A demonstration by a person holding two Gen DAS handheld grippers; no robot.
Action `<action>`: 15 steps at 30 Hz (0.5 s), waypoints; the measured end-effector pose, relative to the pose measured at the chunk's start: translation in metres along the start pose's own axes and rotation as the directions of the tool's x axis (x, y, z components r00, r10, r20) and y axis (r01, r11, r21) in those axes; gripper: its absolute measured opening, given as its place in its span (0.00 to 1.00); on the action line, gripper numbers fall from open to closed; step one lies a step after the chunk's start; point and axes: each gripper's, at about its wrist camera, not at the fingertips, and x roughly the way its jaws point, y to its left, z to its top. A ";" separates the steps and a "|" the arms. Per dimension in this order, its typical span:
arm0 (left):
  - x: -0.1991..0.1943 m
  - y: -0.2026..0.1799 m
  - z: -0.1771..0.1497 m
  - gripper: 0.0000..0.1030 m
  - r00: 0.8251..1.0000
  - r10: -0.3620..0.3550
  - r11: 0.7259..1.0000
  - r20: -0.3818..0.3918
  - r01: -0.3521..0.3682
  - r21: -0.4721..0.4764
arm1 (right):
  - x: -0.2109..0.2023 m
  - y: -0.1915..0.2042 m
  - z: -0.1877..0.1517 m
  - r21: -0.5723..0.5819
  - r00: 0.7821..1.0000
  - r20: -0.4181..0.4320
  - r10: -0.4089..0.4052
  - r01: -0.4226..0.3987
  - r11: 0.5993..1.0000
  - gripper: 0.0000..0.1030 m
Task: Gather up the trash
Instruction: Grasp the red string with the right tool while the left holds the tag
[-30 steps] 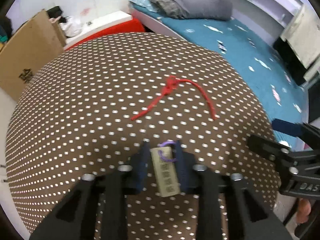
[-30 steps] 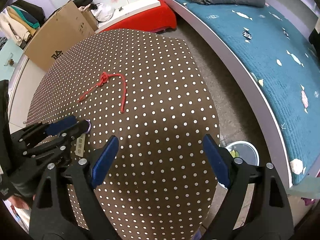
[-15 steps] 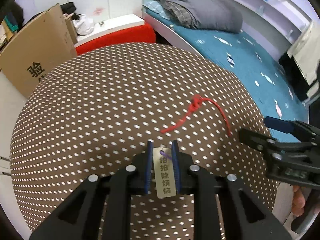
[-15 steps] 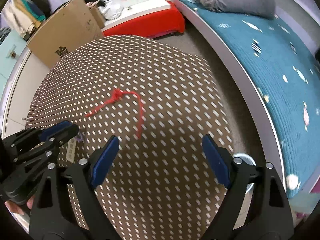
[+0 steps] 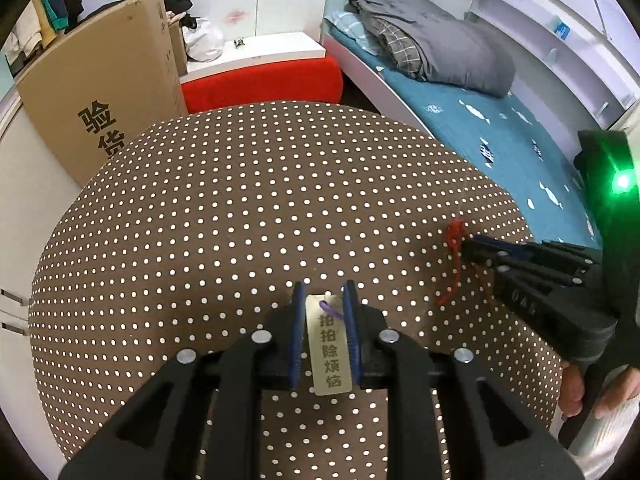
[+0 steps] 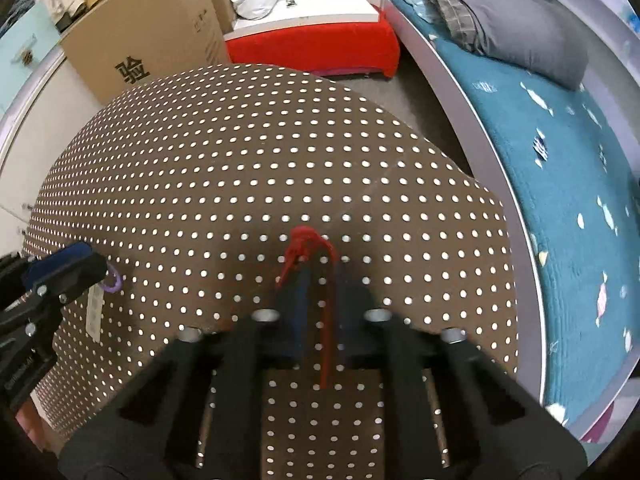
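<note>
Closing on the red string (image 6: pixel 326 312), the right gripper (image 6: pixel 320 280) has just brought its jaws together with the strand between them on the dotted table (image 6: pixel 240 160). Lift straight up (slowly, checking the loose tail follows). The left gripper (image 5: pixel 323 300) stays clamped narrow on the tag (image 5: pixel 328 352)

Left claw (image 5: pixel 323 300) clamped on printed tag (image 5: pixel 329 350), right claw (image 5: pixel 464 249) pinching red string (image 5: pixel 455 240) on dotted brown cloth (image 5: pixel 240 220)
</note>
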 end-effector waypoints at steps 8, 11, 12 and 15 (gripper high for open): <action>-0.005 -0.040 -0.010 0.18 1.000 -0.031 0.997 0.002 0.031 0.065 | -0.037 -0.045 -0.029 0.096 0.999 0.049 0.015 -0.020 0.995 0.02; -0.009 -0.058 -0.013 0.18 0.999 -0.051 0.995 0.005 0.050 0.089 | -0.048 -0.056 -0.033 0.130 0.998 0.050 0.042 -0.049 0.990 0.04; -0.011 -0.061 -0.015 0.18 0.998 -0.055 0.994 0.011 0.054 0.090 | -0.048 -0.055 -0.032 0.129 0.997 0.046 0.057 -0.062 0.990 0.04; -0.020 -0.058 -0.018 0.18 0.998 -0.053 0.996 0.028 0.051 0.070 | -0.053 -0.042 -0.025 0.084 0.997 0.075 0.018 -0.025 0.996 0.74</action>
